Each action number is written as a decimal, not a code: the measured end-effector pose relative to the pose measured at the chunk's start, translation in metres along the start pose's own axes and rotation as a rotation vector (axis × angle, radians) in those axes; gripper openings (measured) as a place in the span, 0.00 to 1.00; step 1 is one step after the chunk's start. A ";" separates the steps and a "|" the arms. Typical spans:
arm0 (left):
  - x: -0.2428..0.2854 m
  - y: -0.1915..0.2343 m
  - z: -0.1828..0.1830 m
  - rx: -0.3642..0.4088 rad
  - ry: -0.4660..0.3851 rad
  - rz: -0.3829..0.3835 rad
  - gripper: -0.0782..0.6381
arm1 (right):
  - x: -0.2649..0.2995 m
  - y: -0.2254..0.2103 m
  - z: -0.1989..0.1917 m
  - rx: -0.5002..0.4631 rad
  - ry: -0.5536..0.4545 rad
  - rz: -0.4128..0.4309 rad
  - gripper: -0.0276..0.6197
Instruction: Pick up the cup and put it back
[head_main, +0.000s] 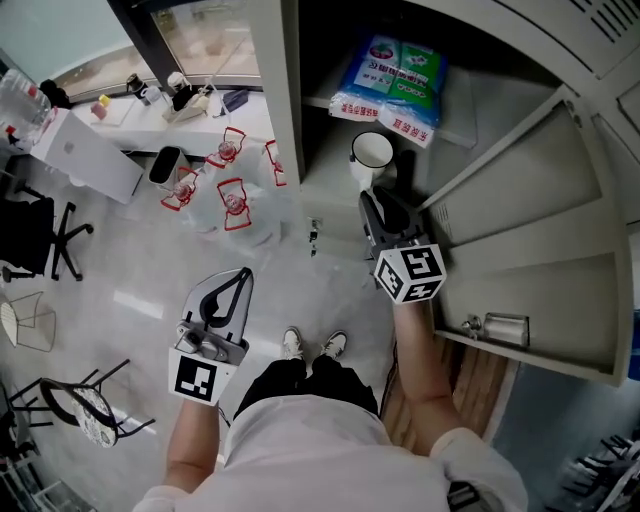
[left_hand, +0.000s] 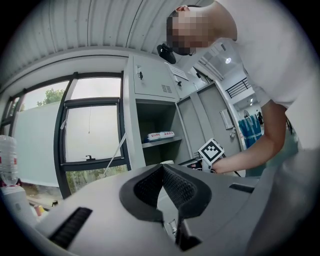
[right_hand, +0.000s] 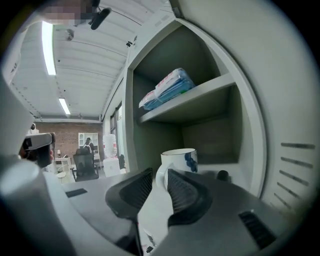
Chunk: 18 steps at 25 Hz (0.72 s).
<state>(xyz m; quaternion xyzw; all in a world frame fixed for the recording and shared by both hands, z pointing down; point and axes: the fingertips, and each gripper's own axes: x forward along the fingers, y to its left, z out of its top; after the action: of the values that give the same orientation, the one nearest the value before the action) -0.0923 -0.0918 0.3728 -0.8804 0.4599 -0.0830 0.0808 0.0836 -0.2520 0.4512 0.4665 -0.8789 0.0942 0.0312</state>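
Note:
A white cup (head_main: 372, 150) with a blue print stands upright on the lower shelf of an open grey locker (head_main: 470, 215). My right gripper (head_main: 377, 197) points into that compartment just in front of the cup. In the right gripper view the cup (right_hand: 179, 159) sits right beyond the right gripper (right_hand: 160, 176), whose jaws stand apart with the cup's white handle showing in the gap and no pad pressing on it. My left gripper (head_main: 243, 272) hangs low at the left over the floor, away from the locker. In its own view the left gripper (left_hand: 162, 167) has its tips together and holds nothing.
Blue-green packs (head_main: 393, 80) lie on the shelf above the cup. The locker door (head_main: 545, 270) swings open to the right, with a latch (head_main: 496, 326) at its edge. Several red-labelled water jugs (head_main: 232, 200) stand on the floor by a window (left_hand: 90, 130); office chairs (head_main: 40, 235) are further left.

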 end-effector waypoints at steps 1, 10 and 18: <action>-0.001 -0.001 -0.002 -0.002 0.006 0.004 0.14 | 0.003 -0.003 -0.001 0.002 0.000 0.000 0.17; -0.027 0.008 -0.024 -0.006 0.080 0.051 0.14 | 0.027 0.001 -0.010 0.011 0.013 0.059 0.18; -0.041 0.011 -0.037 -0.012 0.123 0.078 0.14 | 0.036 0.002 -0.012 0.018 -0.008 0.107 0.17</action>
<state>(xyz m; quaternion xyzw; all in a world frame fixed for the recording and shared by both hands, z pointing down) -0.1327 -0.0665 0.4036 -0.8556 0.4983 -0.1308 0.0501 0.0617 -0.2780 0.4679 0.4196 -0.9018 0.1017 0.0184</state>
